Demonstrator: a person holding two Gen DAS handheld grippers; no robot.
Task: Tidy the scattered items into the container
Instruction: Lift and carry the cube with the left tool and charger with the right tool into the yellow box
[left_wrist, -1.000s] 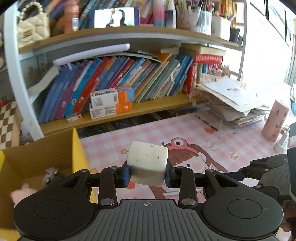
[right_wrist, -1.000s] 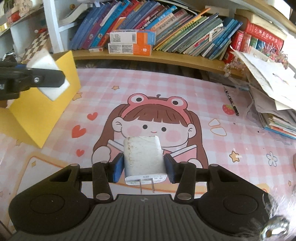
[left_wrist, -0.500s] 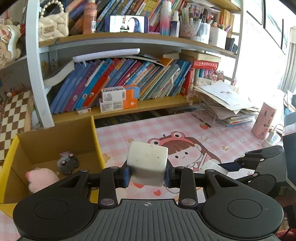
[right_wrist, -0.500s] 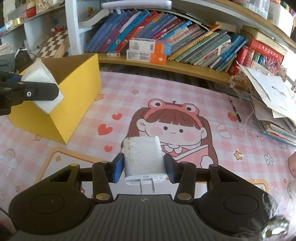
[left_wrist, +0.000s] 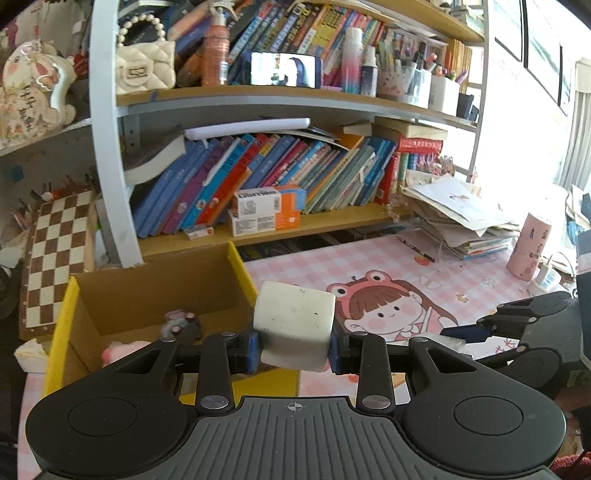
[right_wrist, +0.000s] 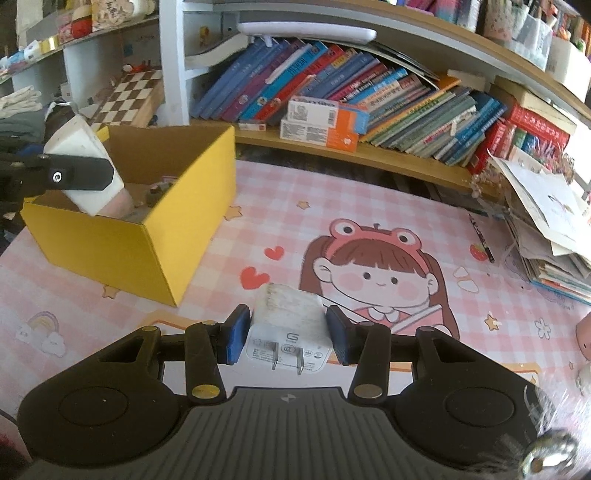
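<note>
My left gripper (left_wrist: 293, 349) is shut on a white block-shaped charger (left_wrist: 294, 325) and holds it over the right front edge of the open yellow cardboard box (left_wrist: 236, 266). The box holds a pink plush toy (left_wrist: 114, 350) and a small dark toy (left_wrist: 181, 325). In the right wrist view the left gripper (right_wrist: 59, 175) with the white block (right_wrist: 86, 162) hangs above the box (right_wrist: 122, 251). My right gripper (right_wrist: 286, 336) is shut on a white plug adapter (right_wrist: 286, 325), prongs toward the camera, above the pink cartoon mat (right_wrist: 369, 258).
A bookshelf with leaning books (left_wrist: 280, 173) and orange-white boxes (left_wrist: 266, 210) stands behind the desk. A stack of papers (left_wrist: 458, 218) and a pink cup (left_wrist: 528, 243) sit at the right. A chessboard (left_wrist: 55, 251) lies left of the box. A pen (right_wrist: 480, 240) lies on the mat.
My left gripper has moved left and back with the white block, from above the mat to over the box's edge. My right gripper has followed toward the box, still holding the adapter.
</note>
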